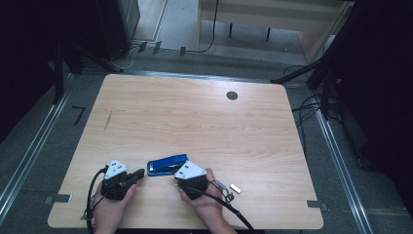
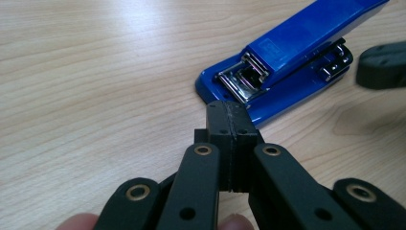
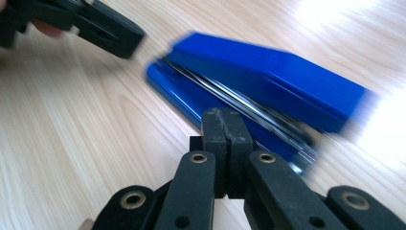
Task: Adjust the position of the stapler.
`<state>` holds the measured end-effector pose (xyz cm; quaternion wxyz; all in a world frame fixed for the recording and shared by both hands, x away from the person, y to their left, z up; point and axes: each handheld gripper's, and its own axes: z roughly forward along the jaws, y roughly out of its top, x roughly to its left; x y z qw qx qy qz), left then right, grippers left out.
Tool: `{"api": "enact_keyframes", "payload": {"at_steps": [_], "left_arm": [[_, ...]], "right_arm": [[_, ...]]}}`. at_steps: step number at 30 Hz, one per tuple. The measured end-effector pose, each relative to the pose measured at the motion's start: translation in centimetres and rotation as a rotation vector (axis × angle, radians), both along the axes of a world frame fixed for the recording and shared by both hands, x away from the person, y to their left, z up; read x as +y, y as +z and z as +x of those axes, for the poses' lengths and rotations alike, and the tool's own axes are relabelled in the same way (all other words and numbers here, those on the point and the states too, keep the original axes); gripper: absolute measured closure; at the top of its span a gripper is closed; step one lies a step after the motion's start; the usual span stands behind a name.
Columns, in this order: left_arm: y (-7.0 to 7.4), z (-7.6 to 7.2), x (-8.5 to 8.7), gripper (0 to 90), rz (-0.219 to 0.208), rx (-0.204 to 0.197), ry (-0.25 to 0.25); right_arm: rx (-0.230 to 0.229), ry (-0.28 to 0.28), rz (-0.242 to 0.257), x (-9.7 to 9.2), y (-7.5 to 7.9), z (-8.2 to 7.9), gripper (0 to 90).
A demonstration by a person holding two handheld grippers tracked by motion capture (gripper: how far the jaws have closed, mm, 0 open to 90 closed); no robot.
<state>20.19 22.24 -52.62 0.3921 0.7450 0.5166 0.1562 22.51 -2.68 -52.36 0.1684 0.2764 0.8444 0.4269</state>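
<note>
A: High view first: where does the blue stapler (image 1: 167, 164) sit?

B: On the wooden worktop (image 1: 204, 122), toward the near edge, lying flat between the two hands. The left gripper (image 1: 138, 174) is just to its left, the right gripper (image 1: 179, 178) just near its right end.

A: And the fingers?

B: Both pairs are pressed fully together with nothing between them. In the left gripper view the closed fingers (image 2: 223, 129) stop just short of the stapler's (image 2: 282, 62) front end, where the metal staple channel shows. In the right gripper view the closed fingers (image 3: 215, 129) sit against or just beside the stapler's (image 3: 258, 91) long side; blur keeps me from telling whether they touch.

A: How would it handle?

B: My guess: a rigid body of plastic and metal, fairly weighty for its size, with a glossy top that could slip under hard pads. The hinged top arm may lift or press down if squeezed carelessly, so it isn't fragile, just fiddly.

A: Where to take hold?

B: Across the long sides near the middle, clamping base and arm together. To open it, one gripper pinning the base while the other lifts the front of the arm seems sensible.

A: Anything else nearby?

B: A small pale block (image 1: 235, 188) lies on the worktop to the right of the right hand (image 1: 207, 202).
</note>
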Motion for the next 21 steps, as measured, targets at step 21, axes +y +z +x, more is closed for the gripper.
{"api": "enact_keyframes", "payload": {"at_steps": [21], "left_arm": [[-0.2, -0.2, -1.0, 90.0, 0.02, 0.046, -0.079]], "right_arm": [[0.149, -0.163, -0.012, -2.9, -1.1, 7.9, 90.0]]}}
